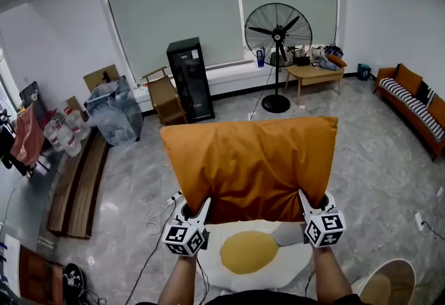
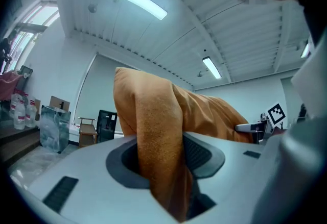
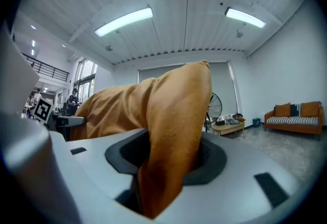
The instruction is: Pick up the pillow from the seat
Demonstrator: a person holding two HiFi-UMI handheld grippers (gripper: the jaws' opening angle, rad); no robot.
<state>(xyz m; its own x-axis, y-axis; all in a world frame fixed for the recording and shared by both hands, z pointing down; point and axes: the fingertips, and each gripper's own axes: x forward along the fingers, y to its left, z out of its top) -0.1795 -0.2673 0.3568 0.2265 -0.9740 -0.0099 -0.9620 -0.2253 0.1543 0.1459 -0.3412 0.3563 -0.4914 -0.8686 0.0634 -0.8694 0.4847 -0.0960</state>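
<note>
An orange pillow (image 1: 250, 165) hangs upright in the air in the head view, held by its two lower corners above a white seat (image 1: 295, 255) with a round yellow cushion patch (image 1: 248, 251). My left gripper (image 1: 196, 212) is shut on the pillow's lower left corner, and the orange fabric (image 2: 158, 167) fills the gap between its jaws in the left gripper view. My right gripper (image 1: 313, 208) is shut on the lower right corner, where the bunched fabric (image 3: 171, 167) is pinched between its jaws.
A black standing fan (image 1: 278, 36) and a low wooden table (image 1: 313, 74) stand at the back. A black cabinet (image 1: 190, 79) and boxes sit at back left. An orange sofa (image 1: 417, 105) lines the right wall. Cables (image 1: 156, 217) lie on the grey floor.
</note>
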